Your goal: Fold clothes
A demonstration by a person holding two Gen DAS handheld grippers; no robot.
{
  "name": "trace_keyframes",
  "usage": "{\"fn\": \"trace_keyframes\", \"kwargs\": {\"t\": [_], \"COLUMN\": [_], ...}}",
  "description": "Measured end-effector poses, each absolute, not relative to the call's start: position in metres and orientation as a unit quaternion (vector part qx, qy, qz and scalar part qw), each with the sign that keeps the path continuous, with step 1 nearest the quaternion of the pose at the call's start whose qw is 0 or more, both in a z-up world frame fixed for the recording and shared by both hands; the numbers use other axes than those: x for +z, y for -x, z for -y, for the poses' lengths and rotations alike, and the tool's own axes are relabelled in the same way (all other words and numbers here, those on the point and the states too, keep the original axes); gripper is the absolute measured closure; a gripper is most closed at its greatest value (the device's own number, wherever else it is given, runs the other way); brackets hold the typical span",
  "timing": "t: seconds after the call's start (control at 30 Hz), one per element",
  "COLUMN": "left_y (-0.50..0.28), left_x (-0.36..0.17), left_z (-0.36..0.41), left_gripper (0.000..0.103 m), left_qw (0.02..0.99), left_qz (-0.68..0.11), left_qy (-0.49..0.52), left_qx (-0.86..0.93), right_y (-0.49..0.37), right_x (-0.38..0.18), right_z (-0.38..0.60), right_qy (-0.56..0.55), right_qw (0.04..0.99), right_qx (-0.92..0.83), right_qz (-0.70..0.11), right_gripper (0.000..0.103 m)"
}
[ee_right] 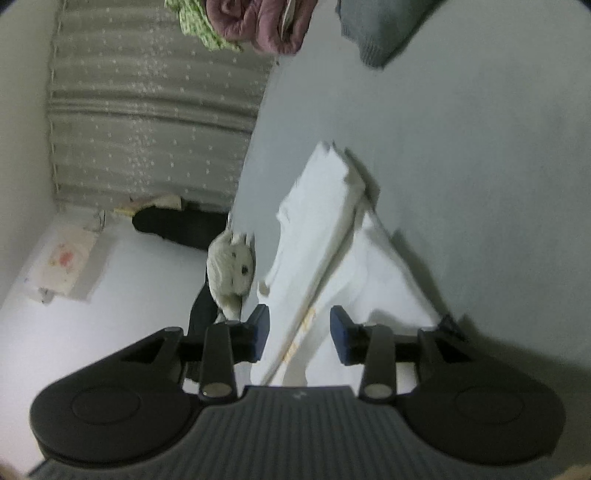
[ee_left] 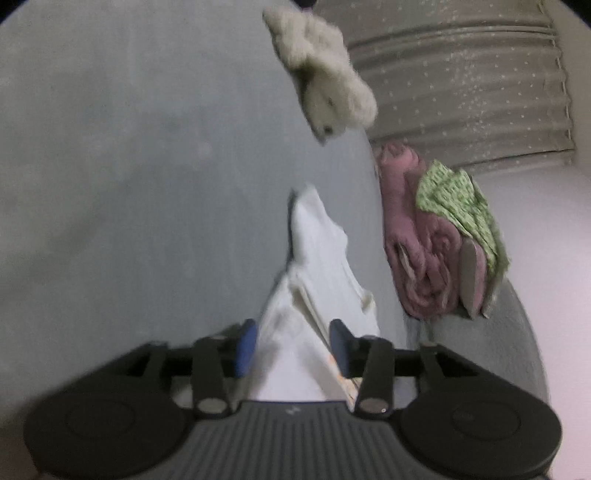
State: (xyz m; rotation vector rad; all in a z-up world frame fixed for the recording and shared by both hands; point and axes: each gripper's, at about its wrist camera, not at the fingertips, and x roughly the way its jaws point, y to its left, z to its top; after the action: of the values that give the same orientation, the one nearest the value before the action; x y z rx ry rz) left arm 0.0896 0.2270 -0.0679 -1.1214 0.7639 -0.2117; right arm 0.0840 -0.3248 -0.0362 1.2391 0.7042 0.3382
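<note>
A white garment lies in a long folded strip on the grey-blue sheet. In the left wrist view its near end runs between the blue pads of my left gripper, which stand apart and do not press on it. The right wrist view shows the same white garment with a folded edge running up from my right gripper. Those pads also stand open on either side of the cloth. Both views are blurred.
A fluffy white soft toy lies near the sheet's edge. A pink bundle topped by green patterned cloth sits beside the dotted striped fabric. A grey knit garment lies farther off, and a black item sits low by the wall.
</note>
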Motion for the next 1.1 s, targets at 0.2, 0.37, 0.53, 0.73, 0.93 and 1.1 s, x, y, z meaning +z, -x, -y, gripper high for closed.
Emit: {"fn": "trace_keyframes", "kwargs": {"t": [0.2,0.37,0.53,0.73,0.93,1.1], "left_y": [-0.087,-0.088,-0.091,-0.096,-0.096,-0.093], "left_x": [-0.053,-0.045,-0.037,-0.032,-0.034,-0.030], "left_z": [-0.230,-0.222,-0.199,-0.164,-0.147,-0.137], "left_gripper": [0.056,0.056,0.056,0.058,0.077,0.083], "left_qw": [0.806,0.833,0.873,0.913,0.928,0.936], "left_qz": [-0.339,-0.336,-0.334,-0.331,-0.326,-0.318], "left_qy": [0.478,0.431,0.347,0.226,0.165,0.131], "left_qx": [-0.086,-0.082,-0.081,-0.082,-0.077,-0.077], "right_y": [-0.072,-0.070,-0.070,-0.078,-0.087,-0.083], "right_x": [-0.025,-0.012,-0.004,-0.010,-0.017,-0.013], "right_z": [0.333,0.310,0.282,0.259,0.248,0.235], "right_qy": [-0.537,-0.444,-0.312,-0.190,-0.118,-0.078], "right_qw": [0.780,0.841,0.898,0.929,0.941,0.950], "right_qx": [0.109,0.066,0.037,0.006,-0.004,0.001], "right_qz": [-0.303,-0.303,-0.308,-0.318,-0.316,-0.301], "right_gripper": [0.061,0.061,0.061,0.061,0.077,0.095]}}
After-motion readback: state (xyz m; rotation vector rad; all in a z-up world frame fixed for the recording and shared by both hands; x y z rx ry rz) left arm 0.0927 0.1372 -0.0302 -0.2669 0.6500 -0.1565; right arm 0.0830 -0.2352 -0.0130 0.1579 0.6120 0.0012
